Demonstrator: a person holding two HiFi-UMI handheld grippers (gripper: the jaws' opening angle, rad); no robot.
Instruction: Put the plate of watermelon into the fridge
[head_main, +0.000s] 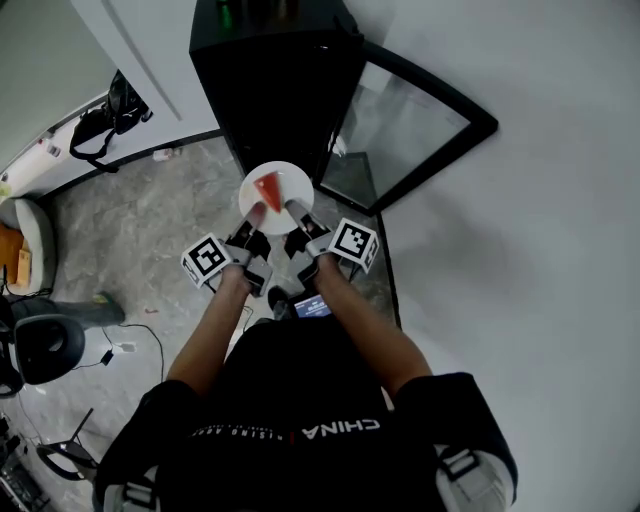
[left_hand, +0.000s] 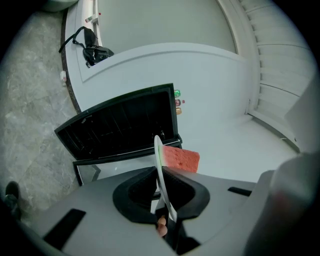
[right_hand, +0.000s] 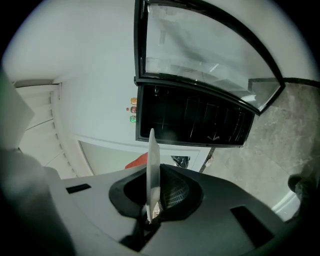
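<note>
**Plate of watermelon held in front of the open fridge**

The floor (head_main: 150, 220) is grey stone with a marble pattern, and the wall (head_main: 540, 180) beside it is plain white. A small black fridge (head_main: 275, 80) stands on this floor. Its glass door (head_main: 410, 130) is swung open to the right. A black bag (head_main: 105, 120) lies at the left by the wall, and thin cables (head_main: 130, 345) run over the floor near the person.

The plate (head_main: 277, 188) is white and round, and one red wedge of watermelon (head_main: 267, 188) lies on it. It is in the air just in front of the fridge opening, not inside. The left gripper (head_main: 256, 215) is clamped on the near rim at the left and the right gripper (head_main: 297, 210) on the near rim at the right. On each one the jaws are pressed onto the thin edge.

From above the plate shows as a full disc. Each gripper view shows it only from the edge, as a thin white blade between black pads, with the dark inside of the fridge behind. The left gripper view shows the side of the watermelon, red flesh with a thin green edge next to the plate. The right gripper view shows only a small red corner of it. Both gripper views also show small green and orange spots on top of the fridge, but I cannot tell what they are.
</note>
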